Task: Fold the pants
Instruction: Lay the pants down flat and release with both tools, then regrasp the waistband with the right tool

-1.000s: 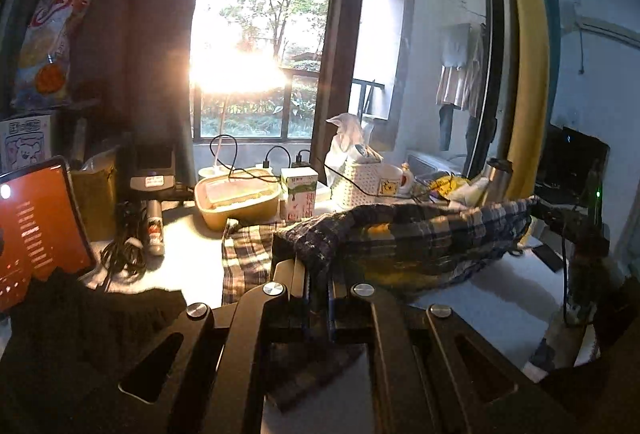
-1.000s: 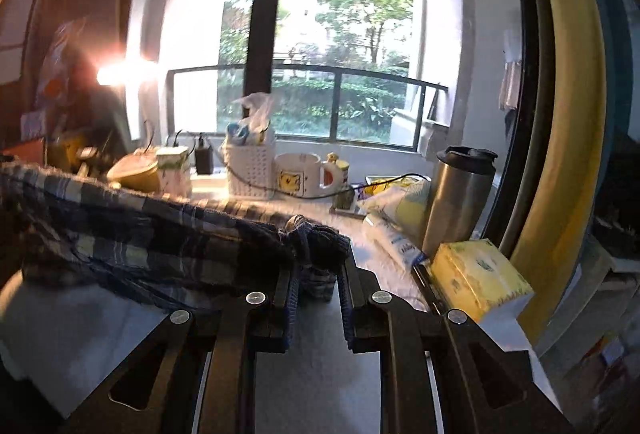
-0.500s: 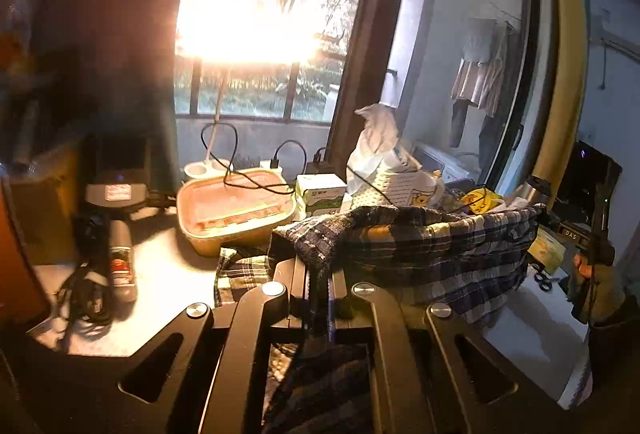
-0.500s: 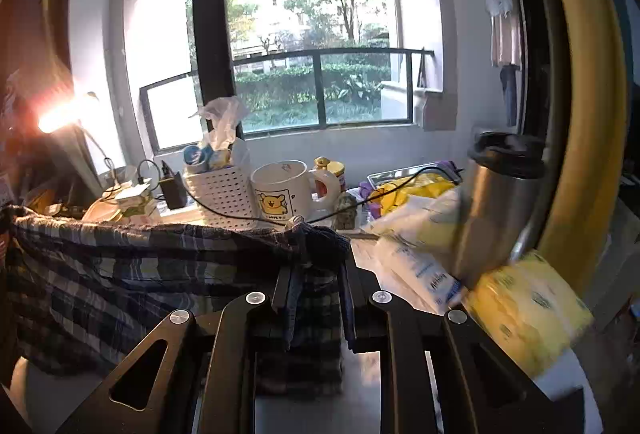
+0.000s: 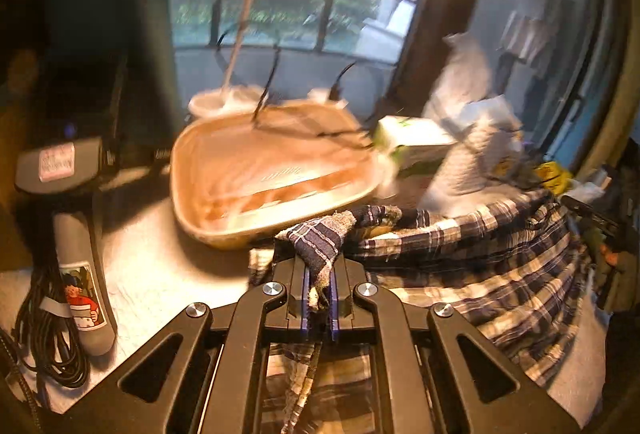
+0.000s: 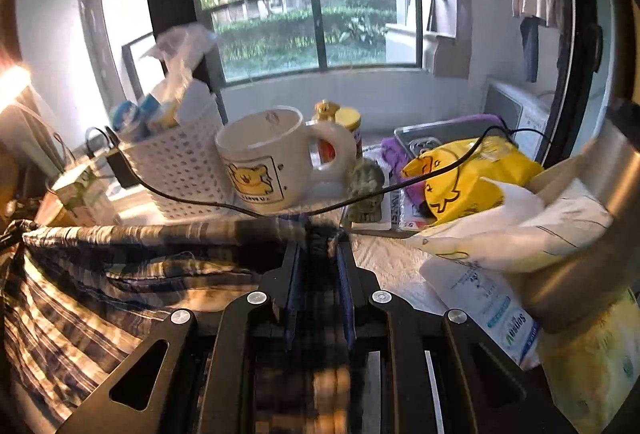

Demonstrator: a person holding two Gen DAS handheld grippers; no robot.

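The left gripper (image 5: 319,292) is seen with its jaws drawn narrow; they have just been opening slightly, yet a bunched corner of the plaid pants (image 5: 460,266) is still pinched between them, a tuft of cloth standing up just above the tips. From there the cloth is stretched off to the right of the jaws and hangs down over the worktop (image 5: 160,258). A tan tub (image 5: 272,170) lies just beyond the jaws, much blurred, and a grey handheld device (image 5: 80,266) with coiled cable is seen well to their left.

The right gripper (image 6: 318,246) is likewise held nearly closed on the other end of the pants (image 6: 120,266), which spread to the left of its jaws. The cloth between the tips is dark and smeared, so its edge is hard to make out. A cream mug (image 6: 268,158) and a white basket (image 6: 180,170) stand beyond the jaws; a steel flask (image 6: 592,234) to their right is cut off by the frame.
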